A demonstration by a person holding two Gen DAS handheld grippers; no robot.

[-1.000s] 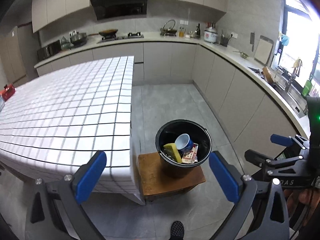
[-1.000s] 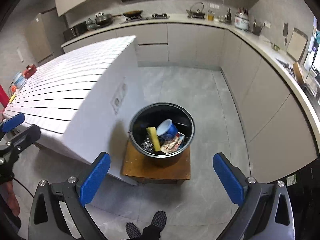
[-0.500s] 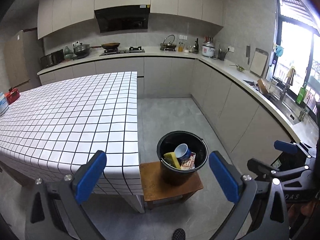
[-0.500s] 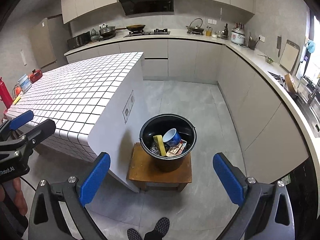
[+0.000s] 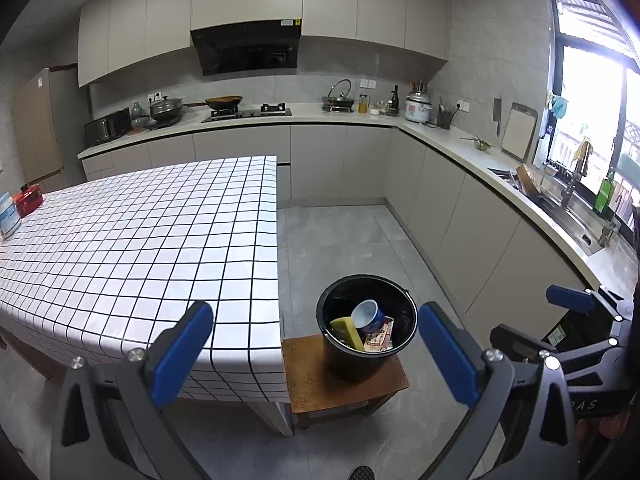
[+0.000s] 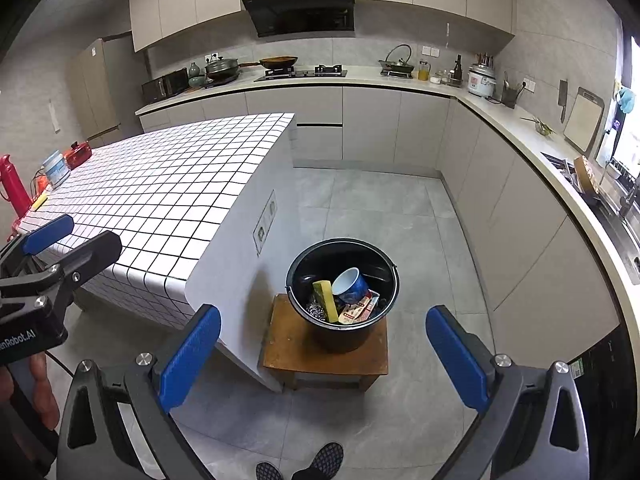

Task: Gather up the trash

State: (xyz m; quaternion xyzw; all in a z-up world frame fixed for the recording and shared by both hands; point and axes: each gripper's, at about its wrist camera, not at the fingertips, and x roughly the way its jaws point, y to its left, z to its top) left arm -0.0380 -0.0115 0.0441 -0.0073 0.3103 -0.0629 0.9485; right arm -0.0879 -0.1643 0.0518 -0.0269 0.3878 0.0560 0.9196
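A black bucket [image 5: 366,344] [image 6: 342,332] stands on a low wooden stool [image 5: 320,388] [image 6: 296,344] beside the tiled table. Inside lie a blue-and-white paper cup [image 5: 366,314] [image 6: 350,282], a yellow sponge [image 5: 347,330] [image 6: 326,298], a red-and-white wrapper [image 5: 380,336] [image 6: 354,312] and a steel scourer [image 6: 316,310]. My left gripper [image 5: 316,354] is open and holds nothing, well above and back from the bucket. My right gripper [image 6: 324,354] is also open and bare, at a similar height. Each gripper shows at the edge of the other's view.
The white grid-tiled table [image 5: 132,248] [image 6: 160,184] fills the left, with a tin [image 6: 56,168], red items [image 6: 78,152] and a red bottle [image 6: 10,184] at its far end. Counters [image 5: 460,148] run along the back and right. Grey floor [image 6: 380,208] lies beyond the stool. A person's shoes [image 6: 316,460] show below.
Both grippers have risen and tilted up, away from the bucket, so it looks smaller and lower and more of the kitchen shows. Both stayed open.
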